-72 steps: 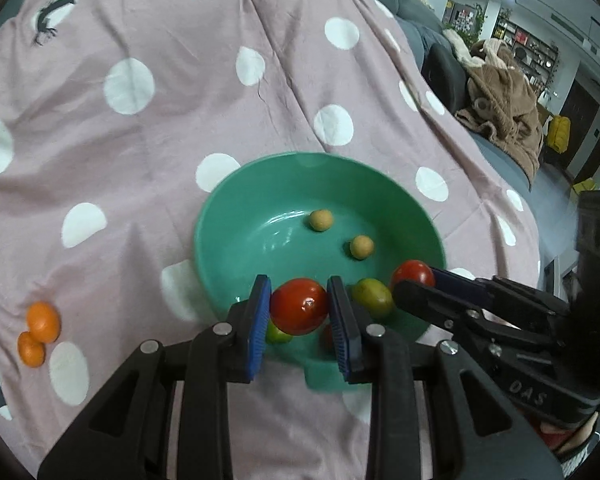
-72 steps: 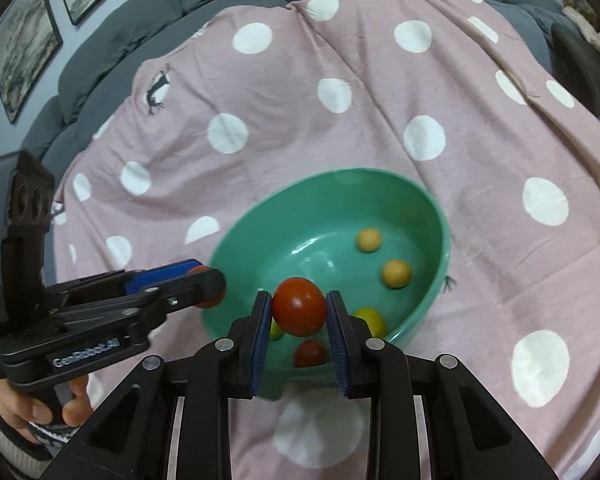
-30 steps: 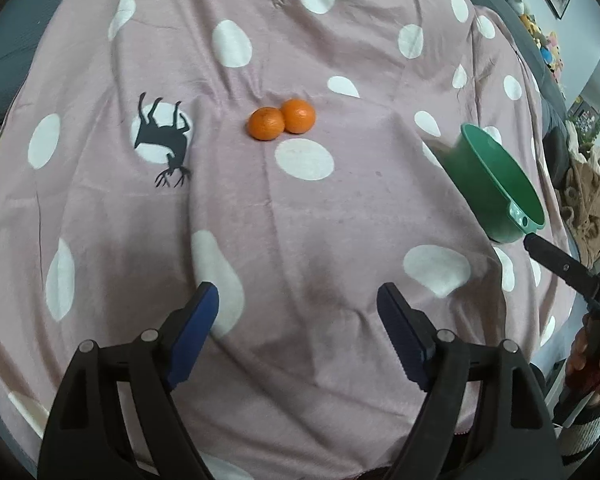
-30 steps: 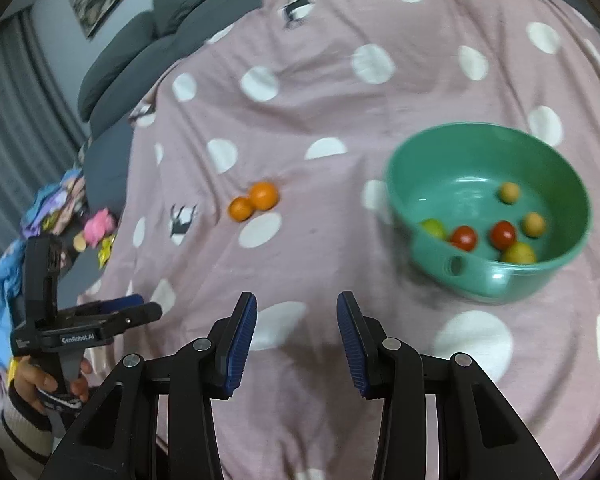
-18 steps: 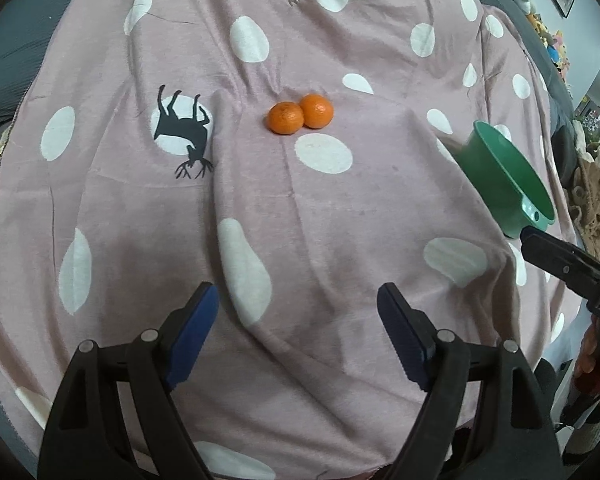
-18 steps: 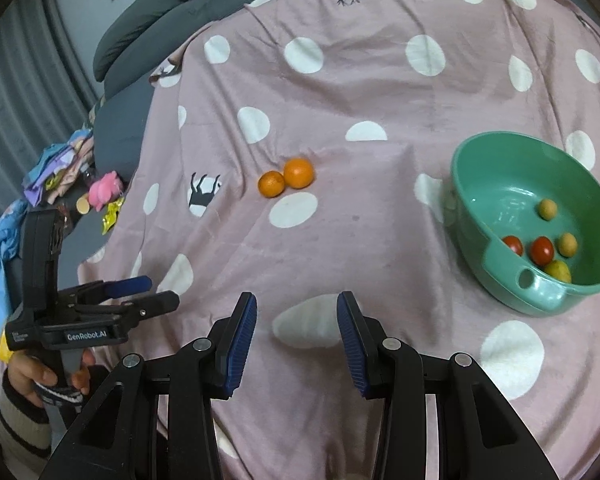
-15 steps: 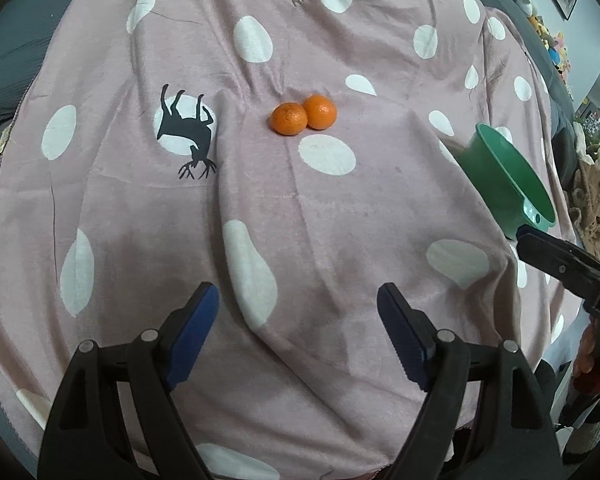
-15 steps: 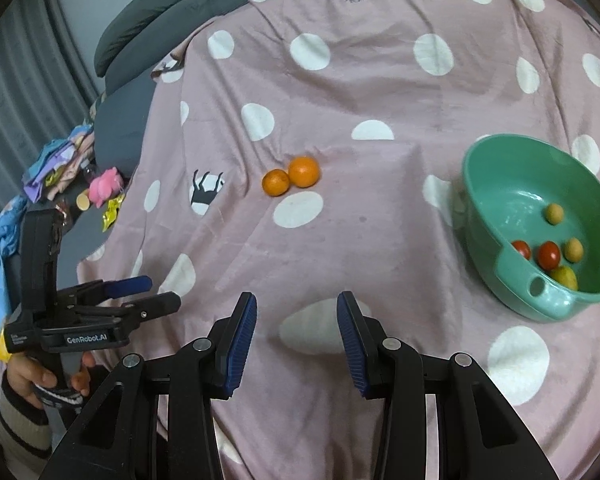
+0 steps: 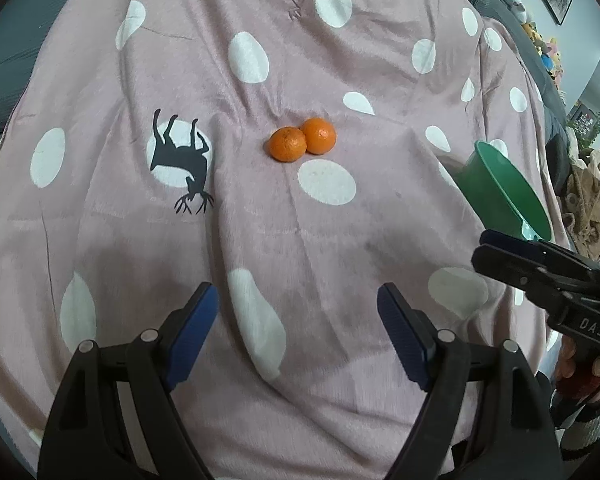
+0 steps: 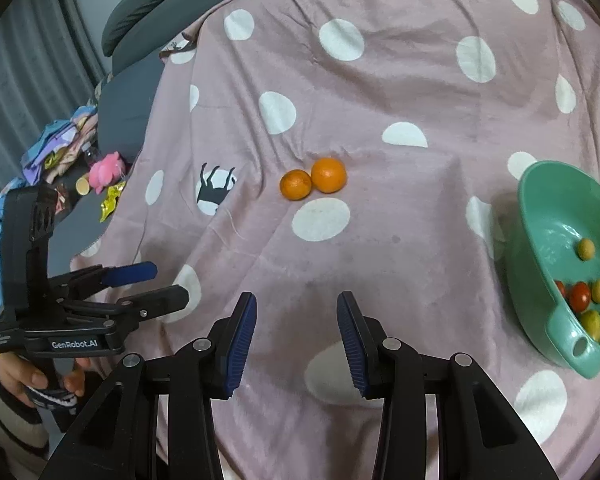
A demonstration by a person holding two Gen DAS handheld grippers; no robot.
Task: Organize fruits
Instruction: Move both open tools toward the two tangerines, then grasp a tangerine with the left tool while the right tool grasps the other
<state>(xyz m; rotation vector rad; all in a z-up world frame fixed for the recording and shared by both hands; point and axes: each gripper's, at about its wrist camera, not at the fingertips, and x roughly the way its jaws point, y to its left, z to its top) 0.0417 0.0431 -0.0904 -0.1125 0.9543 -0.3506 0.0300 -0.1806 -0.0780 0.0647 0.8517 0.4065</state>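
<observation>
Two small oranges (image 9: pixel 302 141) lie touching each other on the pink polka-dot blanket (image 9: pixel 340 80); they also show in the right wrist view (image 10: pixel 313 179). A green bowl (image 10: pixel 538 208) at the right holds several small red and yellow fruits (image 10: pixel 580 295); its outer wall shows in the left wrist view (image 9: pixel 488 184). My left gripper (image 9: pixel 298 330) is open and empty, low over the blanket, well short of the oranges. My right gripper (image 10: pixel 296 332) is open and empty, also short of the oranges, left of the bowl.
The blanket covers a dark grey sofa (image 10: pixel 152 12). Clothes and small toys (image 10: pixel 80 152) lie off the blanket's left edge. A black deer print (image 9: pixel 180 160) sits left of the oranges. The blanket has folds near the oranges.
Both grippers let their red tomatoes go into the bowl, opened and swung away left. Over the last half second both moved slightly closer to the oranges.
</observation>
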